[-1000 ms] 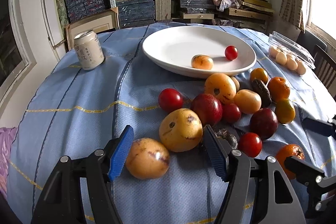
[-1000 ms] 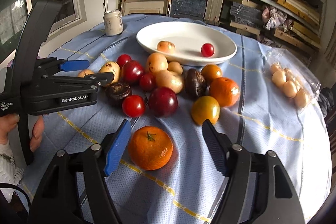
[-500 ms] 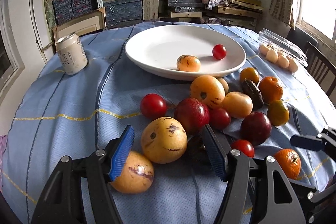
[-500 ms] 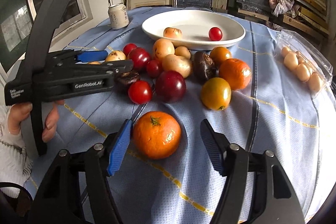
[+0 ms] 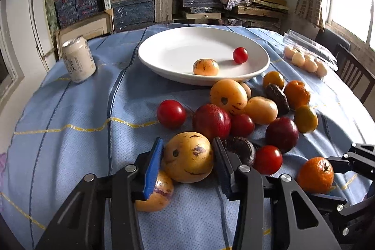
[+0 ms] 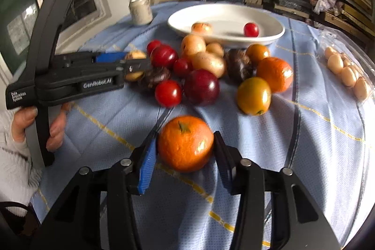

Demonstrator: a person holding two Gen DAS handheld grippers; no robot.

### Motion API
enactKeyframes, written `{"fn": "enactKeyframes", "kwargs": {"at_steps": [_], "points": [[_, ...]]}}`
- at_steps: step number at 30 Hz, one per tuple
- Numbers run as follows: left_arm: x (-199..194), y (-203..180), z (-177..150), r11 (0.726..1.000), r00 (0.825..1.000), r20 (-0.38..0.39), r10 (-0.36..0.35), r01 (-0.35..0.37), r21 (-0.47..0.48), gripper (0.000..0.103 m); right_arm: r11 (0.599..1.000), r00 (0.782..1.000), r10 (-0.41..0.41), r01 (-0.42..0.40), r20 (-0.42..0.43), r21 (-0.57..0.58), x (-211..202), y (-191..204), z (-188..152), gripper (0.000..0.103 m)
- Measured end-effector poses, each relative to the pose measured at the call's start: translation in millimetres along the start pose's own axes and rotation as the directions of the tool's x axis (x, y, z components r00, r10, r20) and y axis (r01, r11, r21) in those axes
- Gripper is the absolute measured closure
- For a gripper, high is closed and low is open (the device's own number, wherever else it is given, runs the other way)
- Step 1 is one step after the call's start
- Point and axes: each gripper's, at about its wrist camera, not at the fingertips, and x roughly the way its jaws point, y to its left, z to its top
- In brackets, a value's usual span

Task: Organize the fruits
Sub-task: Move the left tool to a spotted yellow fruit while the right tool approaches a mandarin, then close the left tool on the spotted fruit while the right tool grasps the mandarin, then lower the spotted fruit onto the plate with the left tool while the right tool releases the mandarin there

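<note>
My left gripper (image 5: 188,142) is closing its jaws, and both pads lie against the sides of a yellow spotted fruit (image 5: 187,157) on the blue cloth. A second yellow fruit (image 5: 155,191) rests under its left finger. In the right wrist view, my right gripper (image 6: 185,136) is closing too, its pads touching an orange (image 6: 185,143). Behind them lies a pile of fruit: red tomatoes (image 5: 171,113), dark plums (image 5: 211,122) and yellow fruits (image 5: 228,95). The white plate (image 5: 164,57) holds a small yellow fruit (image 5: 205,67) and a cherry tomato (image 5: 240,55).
A drink can (image 5: 78,62) stands at the far left of the round table. A clear pack of eggs (image 5: 309,60) lies at the far right, with a chair (image 5: 354,79) behind it. Full shelves line the back wall. A hand (image 6: 54,130) grips the left tool.
Both pairs of jaws have narrowed from wide open until their pads meet the fruit. The left gripper shifted left to centre on the upper yellow fruit. The right one edged closer to the orange.
</note>
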Motion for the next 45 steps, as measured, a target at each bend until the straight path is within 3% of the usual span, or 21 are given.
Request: {"fn": "enactKeyframes", "kwargs": {"at_steps": [9, 14, 22, 27, 32, 36, 45], "points": [[-6.5, 2.7, -4.1, 0.999, 1.000, 0.008, -0.022, 0.023, -0.034, 0.060, 0.999, 0.999, 0.023, -0.023, 0.022, 0.029, -4.2, -6.0, -0.4, 0.059], [-20.9, 4.9, 5.8, 0.998, 0.998, 0.064, -0.012, 0.016, -0.056, 0.060, 0.999, 0.998, 0.024, -0.026, 0.060, 0.032, -17.7, -11.2, 8.8, 0.059], [-2.3, 19.5, 79.1, 0.997, 0.997, 0.070, 0.036, -0.031, -0.068, 0.060, 0.997, 0.990, -0.072, 0.068, 0.124, 0.033, -27.5, -40.3, 85.6, 0.059], [29.0, 20.8, 113.7, 0.996, 0.997, 0.063, 0.051, -0.047, -0.072, 0.060, 0.990, 0.986, -0.127, 0.119, 0.113, 0.073, 10.4, -64.3, 143.5, 0.059], [73.0, 31.3, 130.8, 0.993, 0.998, 0.007, 0.059, -0.058, -0.098, 0.060, 0.987, 0.987, -0.141, 0.134, 0.078, 0.092, 58.9, -82.9, 181.5, 0.059], [102.7, 43.3, 135.7, 0.990, 0.998, -0.058, 0.040, -0.048, -0.131, 0.060, 0.987, 0.986, -0.149, 0.144, 0.071, 0.071, 81.0, -86.0, 194.6, 0.059], [117.7, 39.1, 141.5, 0.992, 0.996, -0.077, 0.033, -0.043, -0.120, 0.060, 0.988, 0.987, -0.150, 0.149, 0.054, 0.033, 106.6, -86.8, 206.4, 0.058]]}}
